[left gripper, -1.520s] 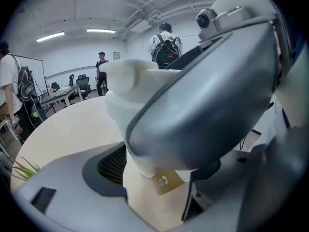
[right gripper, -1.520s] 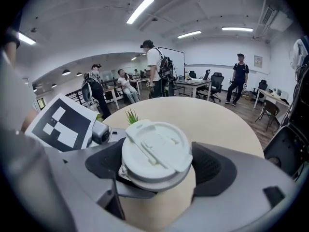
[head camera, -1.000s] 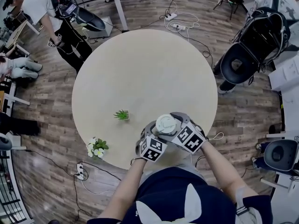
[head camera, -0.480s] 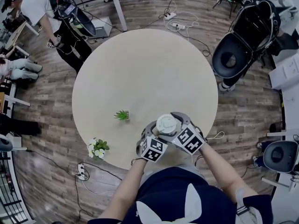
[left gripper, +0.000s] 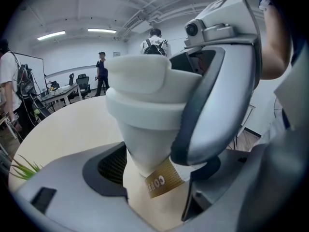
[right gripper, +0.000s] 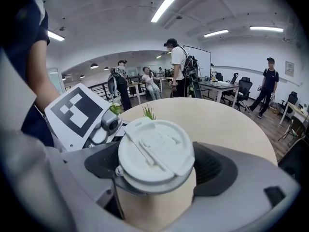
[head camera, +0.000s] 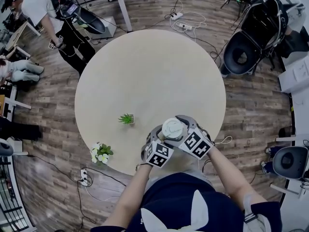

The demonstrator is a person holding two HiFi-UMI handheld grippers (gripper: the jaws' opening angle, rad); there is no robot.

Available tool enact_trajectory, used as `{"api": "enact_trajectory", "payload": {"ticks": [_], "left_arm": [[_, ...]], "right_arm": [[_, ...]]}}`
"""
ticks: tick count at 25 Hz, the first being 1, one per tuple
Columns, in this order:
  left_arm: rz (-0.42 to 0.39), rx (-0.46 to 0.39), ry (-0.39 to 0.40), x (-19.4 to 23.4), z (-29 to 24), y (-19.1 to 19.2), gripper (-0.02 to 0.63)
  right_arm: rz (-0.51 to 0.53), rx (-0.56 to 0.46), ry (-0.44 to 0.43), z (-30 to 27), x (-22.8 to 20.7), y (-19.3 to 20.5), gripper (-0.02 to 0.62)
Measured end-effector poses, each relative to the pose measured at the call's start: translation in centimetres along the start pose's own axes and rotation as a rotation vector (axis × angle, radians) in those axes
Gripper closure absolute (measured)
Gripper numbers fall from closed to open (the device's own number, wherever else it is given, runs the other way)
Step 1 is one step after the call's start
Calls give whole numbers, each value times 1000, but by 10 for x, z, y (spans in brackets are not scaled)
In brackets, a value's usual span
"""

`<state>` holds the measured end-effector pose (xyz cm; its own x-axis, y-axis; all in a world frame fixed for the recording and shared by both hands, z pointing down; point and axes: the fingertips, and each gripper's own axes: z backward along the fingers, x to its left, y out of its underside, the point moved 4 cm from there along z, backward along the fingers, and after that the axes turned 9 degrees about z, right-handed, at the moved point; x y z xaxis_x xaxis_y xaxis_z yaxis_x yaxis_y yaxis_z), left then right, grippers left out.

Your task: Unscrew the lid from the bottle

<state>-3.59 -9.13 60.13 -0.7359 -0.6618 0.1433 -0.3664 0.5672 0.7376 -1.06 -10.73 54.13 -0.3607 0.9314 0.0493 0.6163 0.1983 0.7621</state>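
Lid [right gripper: 155,151] not off yet: left gripper [left gripper: 149,166] clamps bottle [left gripper: 145,139], right gripper [right gripper: 157,175] seemingly pinches lid, so unscrewing's all to do.

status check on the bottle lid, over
Left gripper shut on bottle. Right gripper shut on lid, lid seated. Green plant and flowers stand apart at left.

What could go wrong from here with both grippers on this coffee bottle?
1. The right gripper clamps the white lid; too hard a squeeze may bind it.
2. The left gripper holds the bottle low on its body, near the table edge; it might twist loose and fall.
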Motion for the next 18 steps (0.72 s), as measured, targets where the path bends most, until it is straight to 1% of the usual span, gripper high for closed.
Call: {"api": "enact_trajectory", "payload": {"ticks": [5,7,10,12,14,18], "left_arm": [[0,7,2,0,1,-2,262],[-19,9,12,0,1,-2,262],[-39,19,29,0,0,-2,262],[-38,20,33,-1,0,-2,262],[-36,16,33,-1,0,-2,262],[-35,11,36,0,0,-1,262]], "right_arm": [[60,7,-70,0,-1,0,141],[114,12,-109,2,0,-2,140],[196,48,-152,4,-1,-2,141],[209,53,-171,4,-2,-4,140],[200,50,-185,4,-2,-5,140],[189,52,-187,6,-3,-6,140]]}}
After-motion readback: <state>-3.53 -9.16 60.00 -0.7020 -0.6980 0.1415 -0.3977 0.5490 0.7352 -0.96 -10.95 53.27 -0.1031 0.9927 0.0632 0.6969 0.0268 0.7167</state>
